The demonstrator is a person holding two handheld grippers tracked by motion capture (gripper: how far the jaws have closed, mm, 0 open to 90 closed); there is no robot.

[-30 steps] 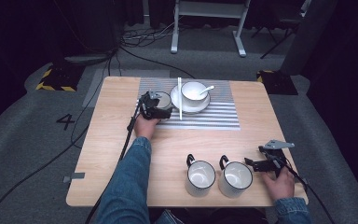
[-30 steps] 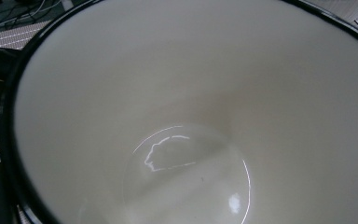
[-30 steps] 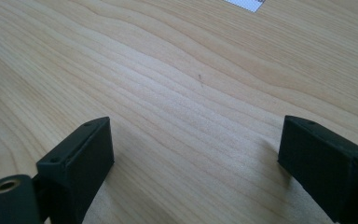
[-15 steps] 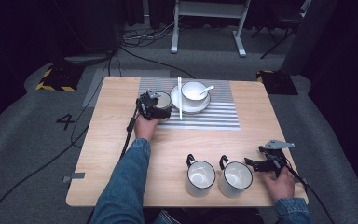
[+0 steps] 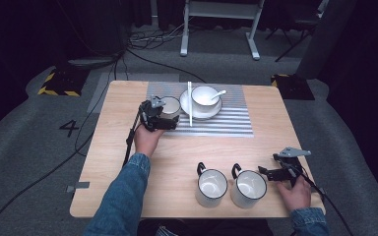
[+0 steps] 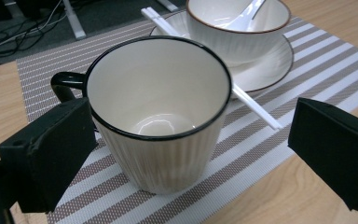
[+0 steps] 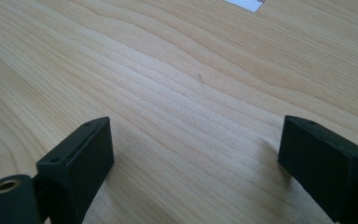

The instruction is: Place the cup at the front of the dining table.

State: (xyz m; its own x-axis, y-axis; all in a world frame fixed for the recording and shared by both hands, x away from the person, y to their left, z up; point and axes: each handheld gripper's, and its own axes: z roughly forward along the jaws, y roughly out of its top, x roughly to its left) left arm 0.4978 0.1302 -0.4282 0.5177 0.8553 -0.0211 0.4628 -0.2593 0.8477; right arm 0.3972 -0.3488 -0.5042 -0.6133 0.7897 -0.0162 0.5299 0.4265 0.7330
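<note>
My left gripper (image 6: 186, 154) is at the ribbed cup (image 6: 161, 112) on the striped mat (image 6: 279, 79), fingers (image 6: 46, 149) spread wide either side, not touching. The cup stands upright just beside the bowl and saucer (image 5: 205, 98). My right gripper (image 5: 275, 173) rests with fingers apart on bare table (image 7: 177, 84). Step looks like place or pick; next I either close evenly or back off straight.

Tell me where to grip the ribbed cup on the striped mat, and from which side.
Grip the ribbed cup across its body, below the rim, coming level from the open side opposite its handle. It stands upright, and the left gripper already straddles it with jaws open.
</note>
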